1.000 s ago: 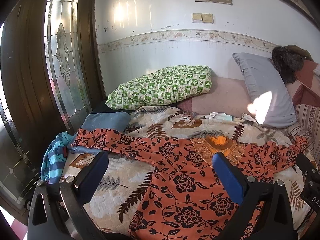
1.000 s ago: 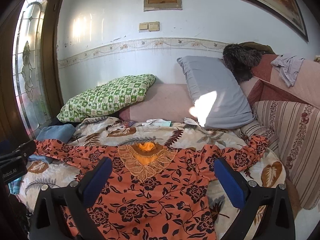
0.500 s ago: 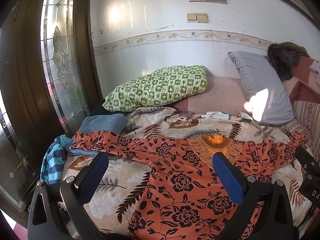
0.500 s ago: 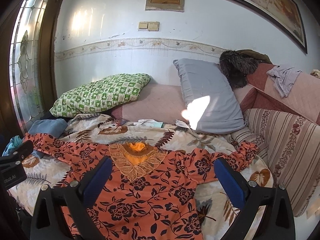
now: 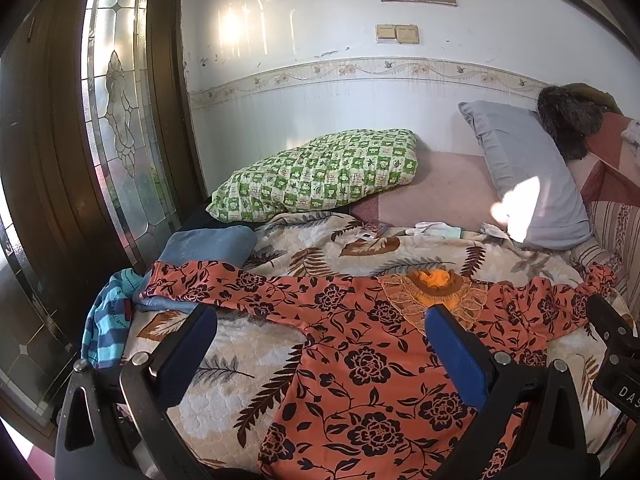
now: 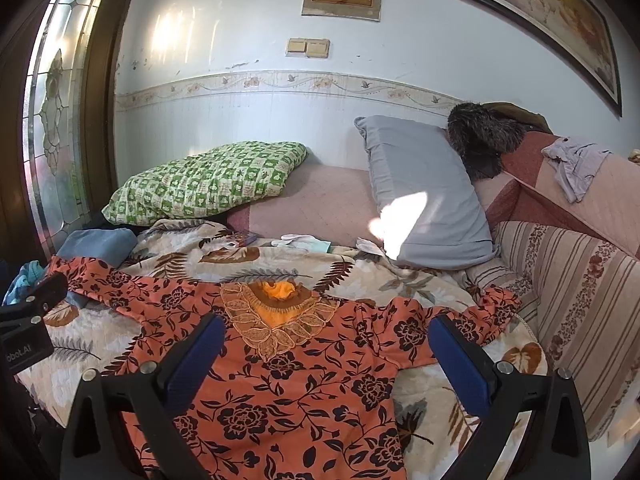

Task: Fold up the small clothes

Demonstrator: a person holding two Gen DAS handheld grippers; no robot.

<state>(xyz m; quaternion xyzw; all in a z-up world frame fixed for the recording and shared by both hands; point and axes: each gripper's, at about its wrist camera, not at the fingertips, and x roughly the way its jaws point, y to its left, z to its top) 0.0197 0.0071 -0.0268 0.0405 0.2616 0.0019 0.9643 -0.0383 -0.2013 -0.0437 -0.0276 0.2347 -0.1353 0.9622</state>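
Observation:
An orange top with black flowers [image 5: 360,352] lies spread flat on the leaf-print quilt [image 5: 240,364], sleeves out to both sides and lace collar [image 5: 436,292] away from me. It also shows in the right wrist view [image 6: 296,380]. My left gripper [image 5: 320,340] is open and empty, held above the top's left half. My right gripper [image 6: 326,344] is open and empty above the top's chest, below the collar [image 6: 276,316]. Each gripper's body shows at the edge of the other's view.
A folded blue cloth [image 5: 208,244] and a striped blue garment [image 5: 108,328] lie at the quilt's left edge under the sleeve. A green checked pillow [image 5: 320,172] and grey pillow [image 5: 524,172] lie at the back. A striped sofa arm [image 6: 580,300] bounds the right. A glass door [image 5: 120,120] stands left.
Both grippers have drawn back and risen a little from the top, so more of the bed and wall shows. The top has not moved. Both stay open.

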